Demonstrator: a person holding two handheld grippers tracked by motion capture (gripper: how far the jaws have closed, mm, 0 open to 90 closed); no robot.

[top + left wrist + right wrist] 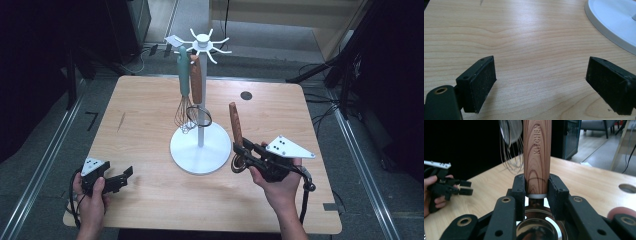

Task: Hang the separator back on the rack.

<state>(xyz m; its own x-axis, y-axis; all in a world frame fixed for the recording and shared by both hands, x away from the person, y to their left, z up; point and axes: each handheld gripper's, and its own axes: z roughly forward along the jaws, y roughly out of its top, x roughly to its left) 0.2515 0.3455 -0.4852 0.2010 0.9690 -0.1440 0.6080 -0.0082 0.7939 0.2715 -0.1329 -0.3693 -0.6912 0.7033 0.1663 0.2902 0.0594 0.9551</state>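
Note:
A white utensil stand (pixel 200 147) rises from the middle of the wooden table (pixel 150 110). A teal-handled whisk (pixel 184 75) and a wooden-handled tool (pixel 196 80) hang from its top hooks. My right gripper (pixel 241 151) is to the right of the stand's base, shut on a third utensil's wooden handle (pixel 235 121), which points up and away. In the right gripper view the jaws clamp the handle (pixel 536 157), marked KITCHEN, just above its metal bowl (pixel 539 227). My left gripper (pixel 122 179) stands open and empty at the front left, with bare table between its pads (pixel 481 82).
The stand's round white base (pixel 614 22) lies ahead and right of the left gripper. A round cable hole (pixel 246 95) is in the table's far right part. Whisk wires (pixel 511 152) hang just beyond the held handle. Dark equipment and cables surround the table.

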